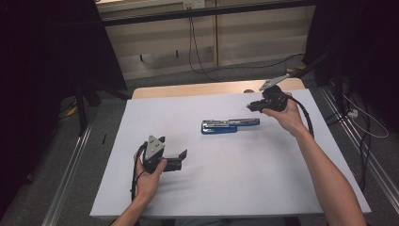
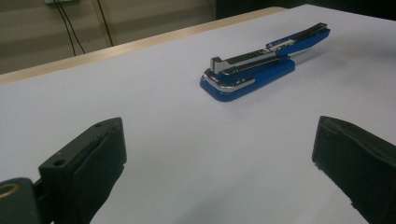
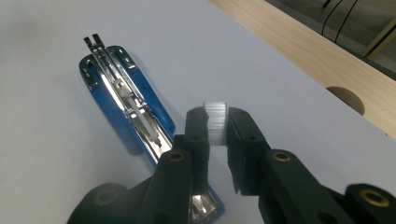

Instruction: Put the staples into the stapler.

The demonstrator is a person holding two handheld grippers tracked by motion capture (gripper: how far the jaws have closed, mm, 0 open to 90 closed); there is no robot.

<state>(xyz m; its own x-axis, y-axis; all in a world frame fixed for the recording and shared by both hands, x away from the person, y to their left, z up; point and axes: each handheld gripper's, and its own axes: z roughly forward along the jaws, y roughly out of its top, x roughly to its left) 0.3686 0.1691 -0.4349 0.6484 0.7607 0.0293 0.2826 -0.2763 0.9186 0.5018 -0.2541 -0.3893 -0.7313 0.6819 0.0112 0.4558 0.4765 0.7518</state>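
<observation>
Staple strip clamped in right gripper jaws above opened stapler; left gripper jaws wide apart.

obstacle: open stapler mid-table | free: bare white table all around it

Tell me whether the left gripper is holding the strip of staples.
No: the left gripper stands wide open over bare table, while the strip of staples is pinched in the right gripper.
</observation>
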